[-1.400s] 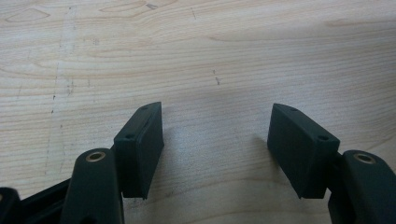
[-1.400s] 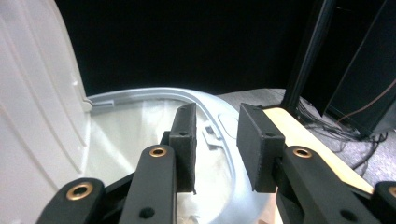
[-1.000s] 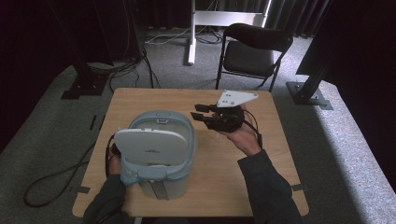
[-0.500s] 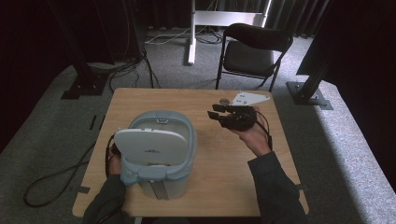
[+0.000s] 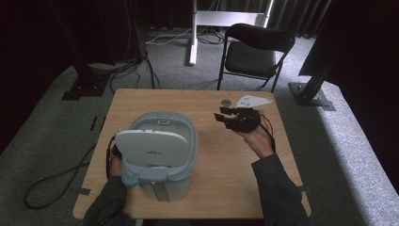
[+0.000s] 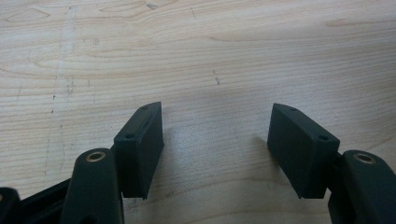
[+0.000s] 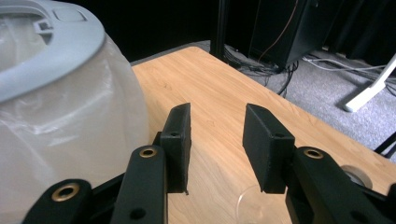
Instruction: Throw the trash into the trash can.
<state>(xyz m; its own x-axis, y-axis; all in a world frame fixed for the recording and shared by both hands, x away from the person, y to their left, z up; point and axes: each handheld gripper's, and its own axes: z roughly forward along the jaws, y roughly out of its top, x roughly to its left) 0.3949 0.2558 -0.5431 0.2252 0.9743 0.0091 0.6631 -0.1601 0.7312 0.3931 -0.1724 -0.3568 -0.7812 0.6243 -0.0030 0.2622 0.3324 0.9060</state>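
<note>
A pale grey bin (image 5: 164, 162) with a clear plastic liner stands on the wooden table (image 5: 235, 188), its lid (image 5: 150, 147) raised. The bin's rim and liner (image 7: 56, 116) are at the left of the right gripper view. To the bin's right my right gripper (image 5: 222, 113) (image 7: 217, 114) points towards it, open with nothing between its jaws. A small round thing (image 5: 226, 101) (image 7: 356, 176) lies on the table just beyond it. My left gripper (image 6: 217, 116) is open over bare wood. In the high view the left hand (image 5: 115, 165) is at the bin's left side, half hidden by the lid.
A black folding chair (image 5: 256, 52) stands behind the table's far edge. A white stand base (image 5: 195, 28) and cables (image 5: 127, 66) lie on the carpet beyond. A black cable (image 5: 56, 179) loops on the floor at the left.
My right gripper has moved to the right, away from the bin, and a little lower. The left hand and the bin have stayed put.
</note>
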